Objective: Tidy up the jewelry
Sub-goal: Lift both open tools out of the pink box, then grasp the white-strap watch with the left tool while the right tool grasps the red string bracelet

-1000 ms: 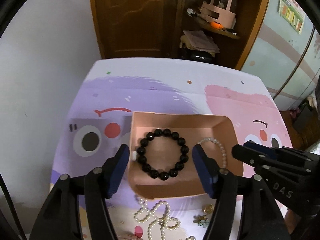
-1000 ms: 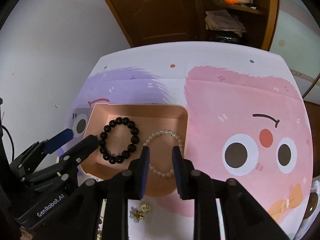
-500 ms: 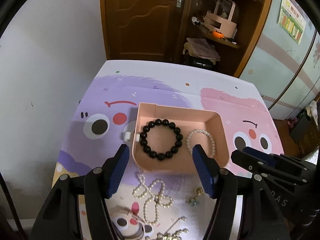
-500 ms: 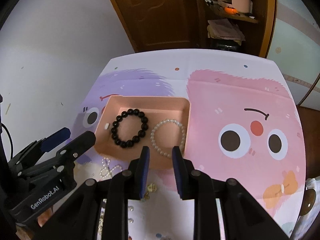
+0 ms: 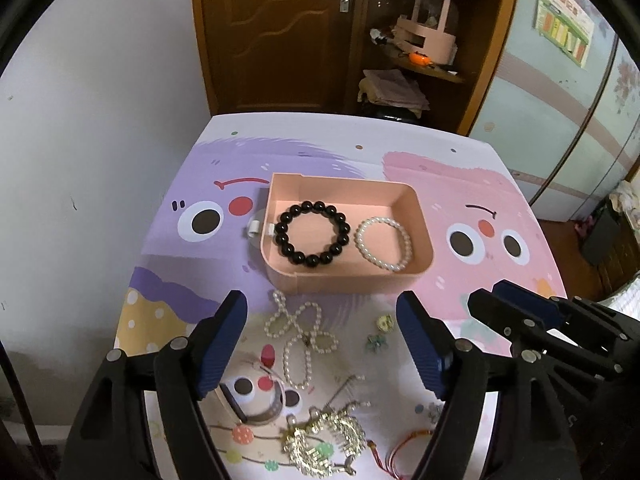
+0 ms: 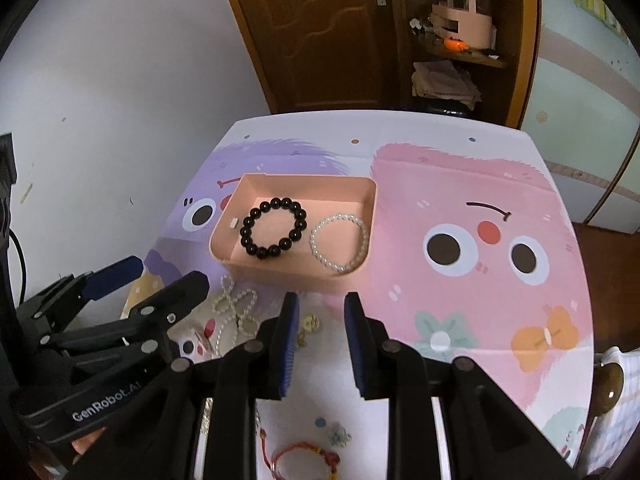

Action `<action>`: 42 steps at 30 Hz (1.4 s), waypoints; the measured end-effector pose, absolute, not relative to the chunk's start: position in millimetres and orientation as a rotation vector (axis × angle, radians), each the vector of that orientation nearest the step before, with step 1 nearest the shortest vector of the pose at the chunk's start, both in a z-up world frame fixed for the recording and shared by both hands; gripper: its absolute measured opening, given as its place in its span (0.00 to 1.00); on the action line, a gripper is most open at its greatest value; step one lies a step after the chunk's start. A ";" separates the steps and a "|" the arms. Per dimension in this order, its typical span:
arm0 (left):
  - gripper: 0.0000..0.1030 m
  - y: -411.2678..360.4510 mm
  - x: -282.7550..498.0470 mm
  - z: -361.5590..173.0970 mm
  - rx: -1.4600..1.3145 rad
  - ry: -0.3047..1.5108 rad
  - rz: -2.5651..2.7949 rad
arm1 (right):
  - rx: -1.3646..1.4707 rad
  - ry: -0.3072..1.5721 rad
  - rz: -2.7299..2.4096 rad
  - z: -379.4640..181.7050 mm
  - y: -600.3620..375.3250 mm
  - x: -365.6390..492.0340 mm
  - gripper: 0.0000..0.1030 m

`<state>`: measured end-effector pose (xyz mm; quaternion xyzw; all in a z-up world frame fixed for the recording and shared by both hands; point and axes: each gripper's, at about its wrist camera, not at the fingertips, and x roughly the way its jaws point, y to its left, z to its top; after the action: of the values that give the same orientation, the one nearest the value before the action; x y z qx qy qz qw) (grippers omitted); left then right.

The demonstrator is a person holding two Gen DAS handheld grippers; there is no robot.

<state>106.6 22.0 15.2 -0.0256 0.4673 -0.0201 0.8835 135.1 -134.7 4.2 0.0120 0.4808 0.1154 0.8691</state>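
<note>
Left wrist view: my left gripper (image 5: 322, 334) gapes empty, right gripper (image 6: 321, 338) part-open, empty | two bracelets sit in tray (image 5: 424, 220) | next: pearl necklace (image 5: 298, 332), needing a low pinch.

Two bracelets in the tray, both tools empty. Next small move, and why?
Probably lower the left tool onto the pearl necklace. Its fingers are spread wide and empty, and the necklace lies loose on the table between them, just in front of the pink tray. The tray already holds the black bracelet and the pearl bracelet. The right tool is open and empty.
</note>
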 end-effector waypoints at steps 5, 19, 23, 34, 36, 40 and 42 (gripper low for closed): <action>0.75 21.7 85.0 11.7 -0.056 0.989 -0.042 | 0.015 1.004 0.240 4.8 -138.5 115.0 0.23; 0.75 35.6 59.6 -8.3 -0.057 1.035 -0.006 | -0.013 1.029 0.249 -6.2 -143.3 85.9 0.35; 0.75 48.3 52.4 -18.9 -0.058 1.056 0.023 | -0.016 1.056 0.246 -15.0 -148.5 82.9 0.35; 0.75 89.6 34.4 -52.1 -0.151 1.159 0.073 | -0.064 1.128 0.246 -43.0 -160.7 69.9 0.35; 0.75 92.7 32.5 -55.8 -0.161 1.170 0.072 | -0.062 1.135 0.248 -45.0 -161.8 69.0 0.35; 0.75 97.1 27.7 -61.8 -0.178 1.190 0.062 | -0.063 1.151 0.258 -48.3 -161.1 69.1 0.35; 0.75 98.3 25.5 -63.8 -0.181 1.196 0.060 | -0.071 1.158 0.266 -50.3 -159.3 69.1 0.35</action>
<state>25.5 98.3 -63.8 -0.0848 0.5622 0.0283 0.8221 69.1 -159.3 -50.3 -0.0337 0.5454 0.1252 0.8281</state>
